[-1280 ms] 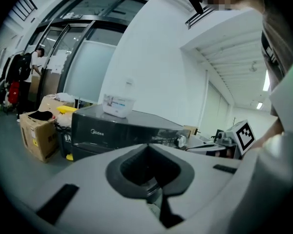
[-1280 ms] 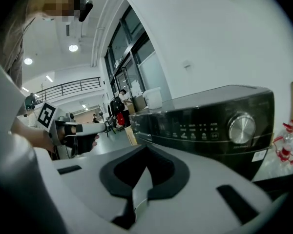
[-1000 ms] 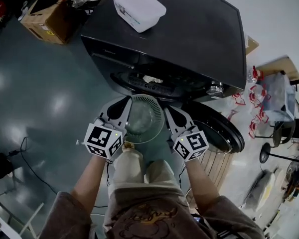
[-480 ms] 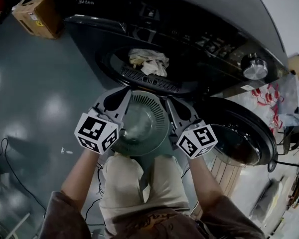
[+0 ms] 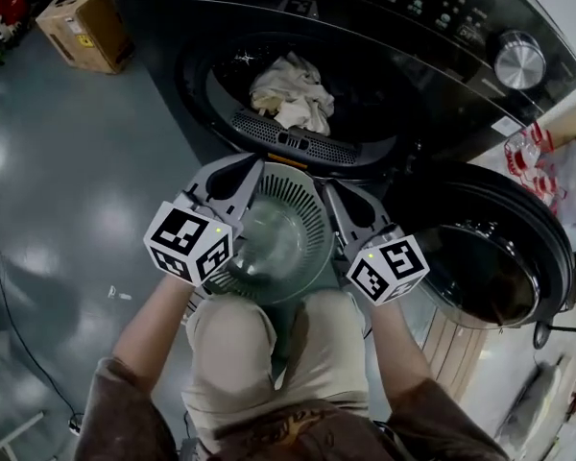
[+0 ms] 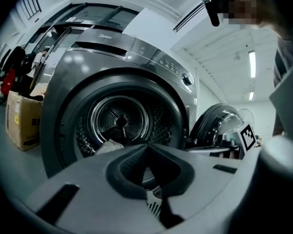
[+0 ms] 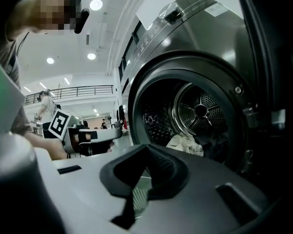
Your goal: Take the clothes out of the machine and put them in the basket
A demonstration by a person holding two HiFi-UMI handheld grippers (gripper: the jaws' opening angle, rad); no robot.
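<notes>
Basket (image 5: 272,246), mouth upward, hangs between left gripper (image 5: 242,173) and right gripper (image 5: 344,205), both clenched on its rim.

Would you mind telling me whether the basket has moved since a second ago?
Yes. The basket has come down and closer to the washing machine; its rim now lies just under the drum opening.
</notes>
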